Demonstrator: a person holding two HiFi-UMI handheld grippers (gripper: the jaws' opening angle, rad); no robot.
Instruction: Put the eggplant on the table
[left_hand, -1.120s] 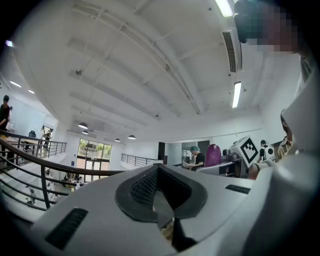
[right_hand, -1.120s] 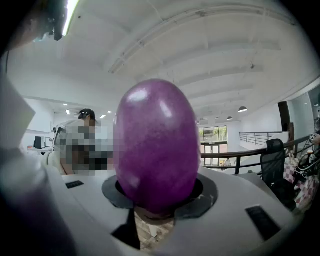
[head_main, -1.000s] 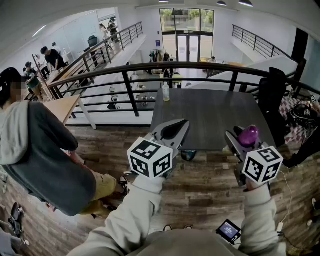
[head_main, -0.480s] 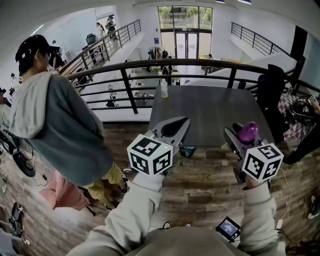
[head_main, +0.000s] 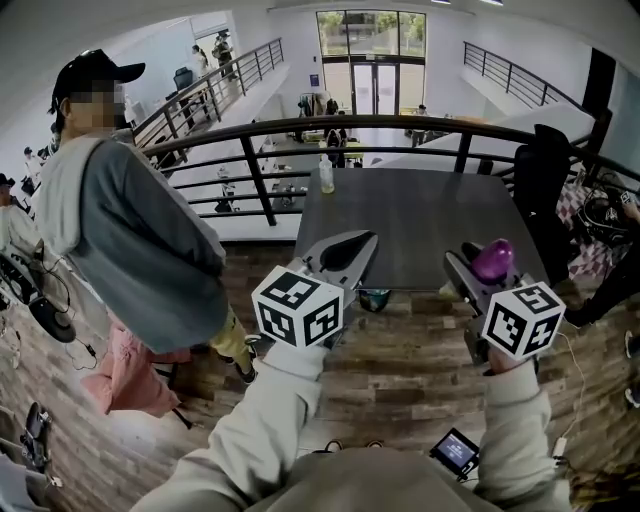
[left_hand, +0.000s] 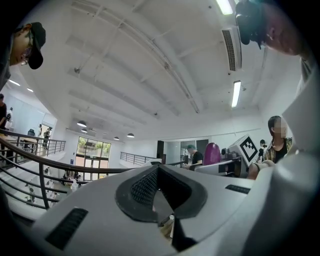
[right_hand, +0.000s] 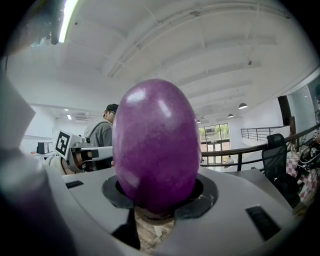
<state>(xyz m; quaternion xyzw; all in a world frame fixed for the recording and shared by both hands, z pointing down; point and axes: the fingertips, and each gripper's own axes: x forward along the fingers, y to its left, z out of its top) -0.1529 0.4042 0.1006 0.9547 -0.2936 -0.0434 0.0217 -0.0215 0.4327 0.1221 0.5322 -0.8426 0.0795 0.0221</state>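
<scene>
The purple eggplant (right_hand: 155, 145) stands upright between the jaws of my right gripper (right_hand: 159, 194), which is shut on its lower part. In the head view, the eggplant (head_main: 492, 258) and right gripper (head_main: 478, 272) hover at the near right edge of the dark grey table (head_main: 420, 215). My left gripper (head_main: 350, 252) is held level over the wooden floor, just short of the table's near left corner. Its jaws are shut with nothing in them (left_hand: 159, 172). From the left gripper view the eggplant (left_hand: 211, 153) shows off to the right.
A clear bottle (head_main: 326, 177) stands at the table's far left edge. A black railing (head_main: 250, 135) runs behind the table. A person in a grey hoodie (head_main: 130, 240) stands close on the left. A black chair (head_main: 545, 180) is at the right, and a teal object (head_main: 377, 299) lies under the table.
The person on the left has straightened up from a bent pose and now stands tall. Both grippers and the eggplant have kept their places.
</scene>
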